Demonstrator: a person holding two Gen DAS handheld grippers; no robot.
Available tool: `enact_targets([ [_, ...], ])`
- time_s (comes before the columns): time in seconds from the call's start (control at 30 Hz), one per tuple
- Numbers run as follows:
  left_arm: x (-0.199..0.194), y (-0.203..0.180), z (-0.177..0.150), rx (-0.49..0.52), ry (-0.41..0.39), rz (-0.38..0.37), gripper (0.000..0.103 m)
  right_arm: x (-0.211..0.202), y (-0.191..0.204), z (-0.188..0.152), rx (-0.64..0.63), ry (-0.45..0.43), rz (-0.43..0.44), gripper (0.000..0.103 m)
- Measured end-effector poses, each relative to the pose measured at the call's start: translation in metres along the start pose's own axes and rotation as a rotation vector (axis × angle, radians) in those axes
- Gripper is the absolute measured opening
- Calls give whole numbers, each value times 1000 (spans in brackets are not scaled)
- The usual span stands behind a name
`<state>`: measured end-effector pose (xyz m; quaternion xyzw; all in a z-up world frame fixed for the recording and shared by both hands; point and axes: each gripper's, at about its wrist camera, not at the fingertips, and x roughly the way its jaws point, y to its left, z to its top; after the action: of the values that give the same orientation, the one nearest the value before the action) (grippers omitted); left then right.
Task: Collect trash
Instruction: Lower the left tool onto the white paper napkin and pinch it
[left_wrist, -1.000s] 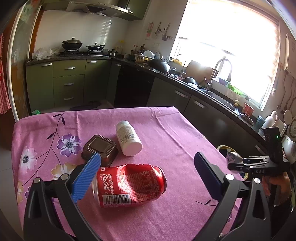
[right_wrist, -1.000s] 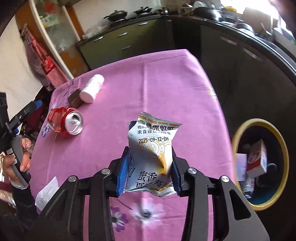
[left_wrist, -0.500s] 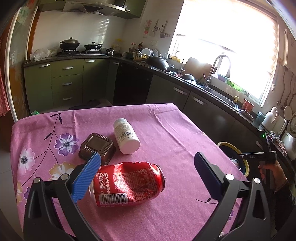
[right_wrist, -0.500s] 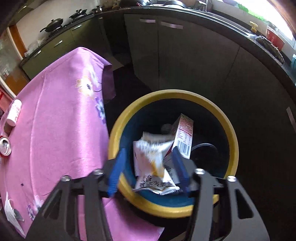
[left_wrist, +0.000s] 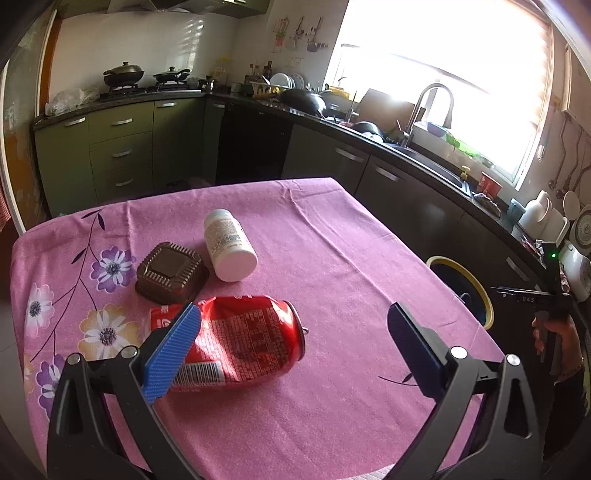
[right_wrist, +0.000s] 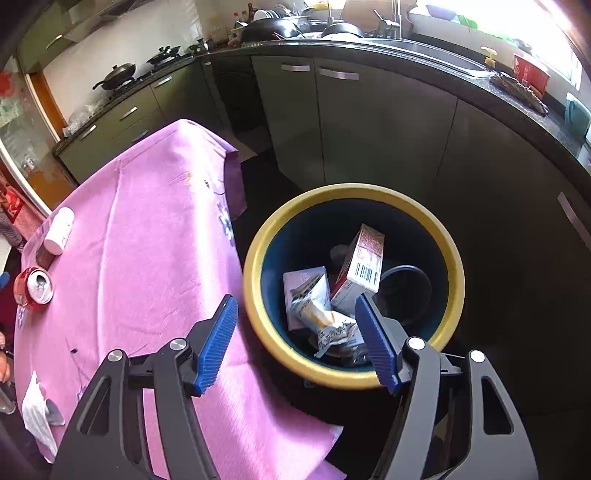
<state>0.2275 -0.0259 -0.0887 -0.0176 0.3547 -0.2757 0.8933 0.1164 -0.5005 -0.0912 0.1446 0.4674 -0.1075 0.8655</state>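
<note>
Between the left tongs (left_wrist: 291, 350) (spread wide) lies a can (left_wrist: 236, 341).

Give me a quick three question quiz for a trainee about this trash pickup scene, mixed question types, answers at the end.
1. True or false: the right tool is gripping the white snack packet.
2. Which item lies nearest the left tool? A) white plastic bottle B) crushed red soda can C) brown ribbed plastic tray
3. Fill in: the red and white carton sits inside the yellow-rimmed ____.

Key: 1 false, both tools are open; 2 B; 3 bin.
</note>
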Motion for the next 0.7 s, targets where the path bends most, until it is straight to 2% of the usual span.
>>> enact_targets([
  [0.17,-16,-19,-28,32,93,14,96,-17,4,-12,-21,-16,18,70],
  [0.37,-38,-43,-71,70,216,-19,96,-19,7,-18,-24,-27,74,70],
  [0.53,-62,-60,-101,113,266,7,96,-14,6,-23,-27,-17,109,70],
  [0.7,-72,-59,-124,69,315,38,96,-15,0,-30,-15,-19,130,70],
])
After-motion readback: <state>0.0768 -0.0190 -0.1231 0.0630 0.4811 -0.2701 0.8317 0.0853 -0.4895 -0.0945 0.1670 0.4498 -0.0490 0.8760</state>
